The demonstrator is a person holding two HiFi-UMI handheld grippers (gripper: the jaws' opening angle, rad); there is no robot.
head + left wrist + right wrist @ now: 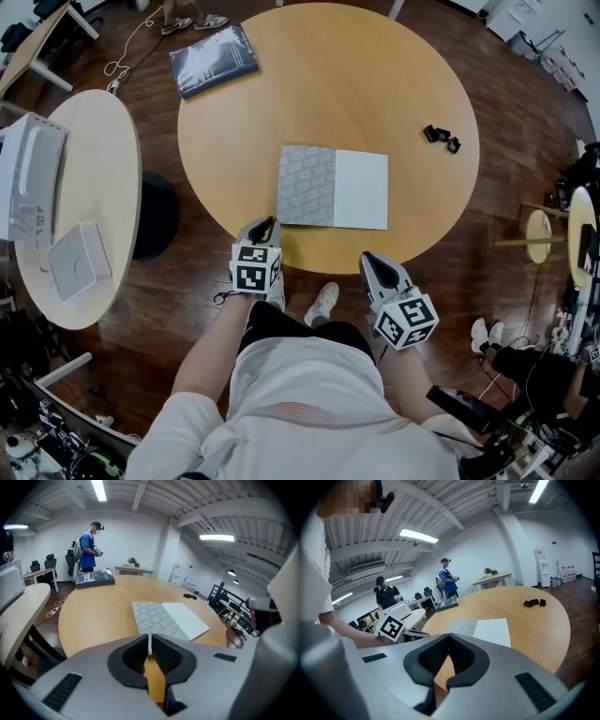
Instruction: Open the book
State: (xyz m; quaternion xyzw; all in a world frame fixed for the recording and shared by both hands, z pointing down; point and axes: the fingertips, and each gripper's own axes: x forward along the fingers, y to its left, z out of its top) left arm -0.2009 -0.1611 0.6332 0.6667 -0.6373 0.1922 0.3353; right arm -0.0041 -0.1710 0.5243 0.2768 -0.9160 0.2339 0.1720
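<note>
Grey-and-white book [333,187] lying flat, likely opened already
It's parked just ahead of left gripper [266,225] and right gripper [370,261], both pinched together, empty; pages could get creased if poked like that.

1. This is an open-plan office that doubles as a lab workspace. A large round wooden table [375,84] fills the centre of the head view, with a paler oval table [103,178] at its left.
2. Exposed ceiling beams carry fluorescent strip lights [99,490] at the top of the left gripper view.
3. Office chairs [41,567] stand by desks at that view's far left. A water dispenser [543,566] stands against the white wall at the right of the right gripper view.
4. Cables [120,58] trail over the dark wood floor [169,291] at the head view's upper left. Electronic gear [37,441] clutters its lower left corner.
</note>
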